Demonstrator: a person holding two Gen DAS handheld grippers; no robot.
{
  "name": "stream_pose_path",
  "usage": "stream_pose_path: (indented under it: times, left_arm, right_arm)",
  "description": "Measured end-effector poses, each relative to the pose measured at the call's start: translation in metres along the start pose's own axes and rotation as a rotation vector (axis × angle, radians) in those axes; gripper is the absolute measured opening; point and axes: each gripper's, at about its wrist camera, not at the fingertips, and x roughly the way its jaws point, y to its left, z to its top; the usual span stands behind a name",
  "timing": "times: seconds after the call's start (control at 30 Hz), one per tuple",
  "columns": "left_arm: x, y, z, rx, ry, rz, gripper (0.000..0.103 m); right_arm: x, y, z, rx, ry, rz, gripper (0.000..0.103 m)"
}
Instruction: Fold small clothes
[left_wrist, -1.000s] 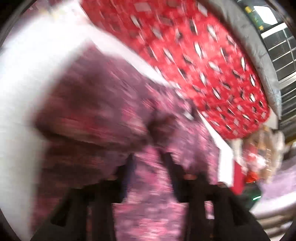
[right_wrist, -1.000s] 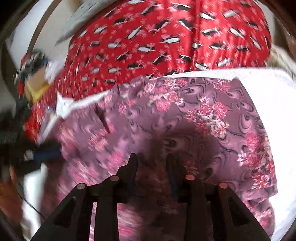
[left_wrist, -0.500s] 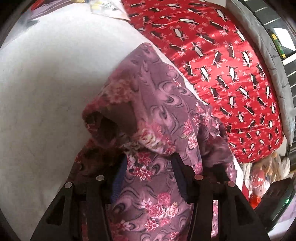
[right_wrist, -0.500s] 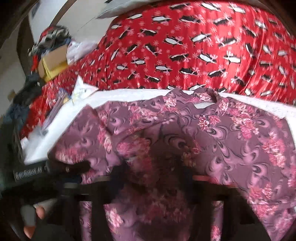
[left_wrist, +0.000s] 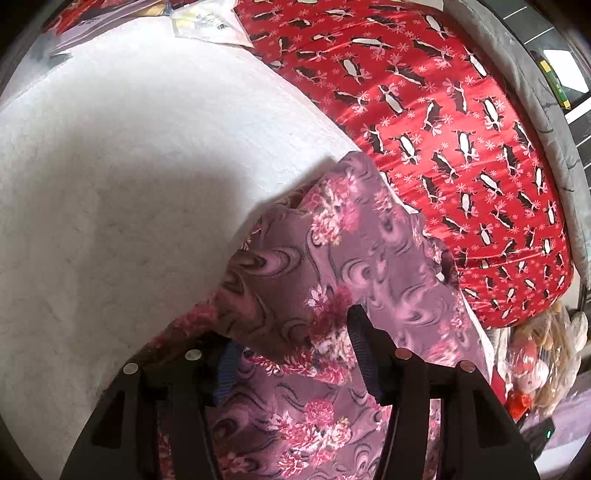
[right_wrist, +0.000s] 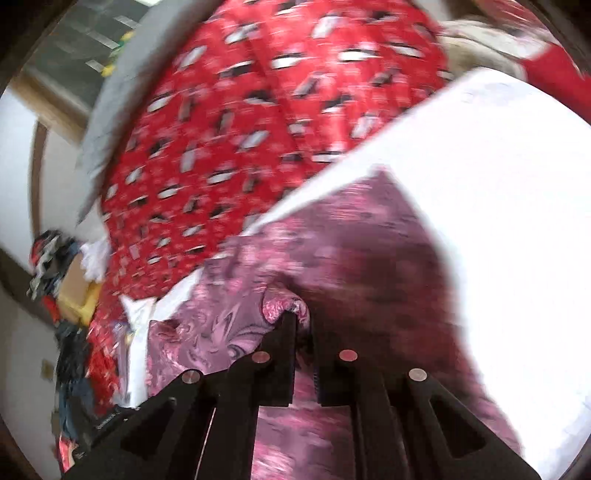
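A purple garment with pink flowers (left_wrist: 369, 258) lies partly folded on a white padded surface (left_wrist: 129, 166). My left gripper (left_wrist: 291, 328) hovers low over the garment's near part and its jaws are opening. Cloth lies between them, and a fold drapes over the left fingertip and hides it. The right fingertip (left_wrist: 360, 343) rests bare on the fabric. The right wrist view is blurred by motion. There my right gripper (right_wrist: 303, 321) stands nearly closed with a bunched bit of the garment (right_wrist: 369, 258) pinched at its tips. Its jaws are starting to open.
A red blanket with a penguin print (left_wrist: 443, 129) borders the white surface (right_wrist: 498, 184) along its far side. Papers in plastic (left_wrist: 207, 22) lie at the far corner. Bags and clutter (left_wrist: 535, 350) sit off the right edge. A pile of clothes and a yellow box (right_wrist: 62, 280) stand at the left.
The raised fold in front of my left gripper has sunk flatter, and that gripper sits lower. My right gripper's fingers came together on a bunch of fabric, and its view swung sideways.
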Motion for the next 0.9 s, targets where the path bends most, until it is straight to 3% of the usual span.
stream_pose_path:
  times: [0.1, 0.2, 0.23, 0.3, 0.43, 0.5, 0.53, 0.57, 0.67, 0.73, 0.77, 0.87, 0.9]
  left_arm:
    - [-0.001, 0.001, 0.000, 0.003, -0.014, 0.008, 0.043]
    - [0.002, 0.001, -0.001, 0.012, -0.024, 0.022, 0.032]
    - [0.003, 0.001, -0.001, 0.011, -0.024, 0.022, 0.028]
    - [0.004, 0.001, -0.001, 0.011, -0.026, 0.021, 0.025]
    - [0.000, -0.001, 0.003, 0.021, -0.061, 0.006, 0.011]
    - [-0.007, -0.003, 0.005, 0.029, -0.100, 0.002, 0.010]
    - [-0.012, -0.003, 0.005, 0.028, -0.119, -0.015, 0.010]
    - [-0.016, -0.004, 0.005, 0.031, -0.127, -0.040, 0.010]
    - [-0.021, -0.011, 0.001, 0.067, -0.131, -0.056, 0.010]
    - [-0.018, -0.014, -0.004, 0.092, -0.127, 0.011, 0.010]
    - [-0.015, -0.013, -0.005, 0.099, -0.118, 0.045, 0.010]
    - [-0.007, -0.007, -0.007, 0.071, -0.052, 0.055, 0.010]
    - [-0.007, -0.006, -0.007, 0.064, -0.045, 0.049, 0.010]
  right_arm:
    - [-0.022, -0.016, -0.007, 0.068, -0.067, 0.032, 0.017]
    - [-0.035, -0.019, -0.022, 0.123, -0.068, 0.137, 0.041]
    - [-0.032, -0.017, -0.028, 0.126, -0.053, 0.164, 0.054]
    - [-0.013, -0.010, -0.032, 0.135, 0.020, 0.218, 0.056]
    - [0.026, -0.005, -0.018, 0.220, 0.070, 0.280, 0.056]
    - [0.042, -0.011, -0.005, 0.298, 0.066, 0.282, 0.049]
    - [0.046, -0.013, 0.007, 0.345, 0.051, 0.310, 0.017]
    - [0.042, -0.010, 0.013, 0.354, 0.025, 0.359, 0.009]
    - [0.005, 0.016, 0.042, 0.217, -0.129, 0.427, 0.009]
    - [-0.011, 0.025, 0.044, 0.115, -0.171, 0.380, 0.009]
    - [-0.009, 0.023, 0.040, 0.094, -0.150, 0.337, 0.009]
    - [0.015, -0.003, 0.013, 0.032, 0.020, 0.097, 0.010]
    - [0.021, -0.018, 0.002, 0.046, 0.082, 0.063, 0.013]
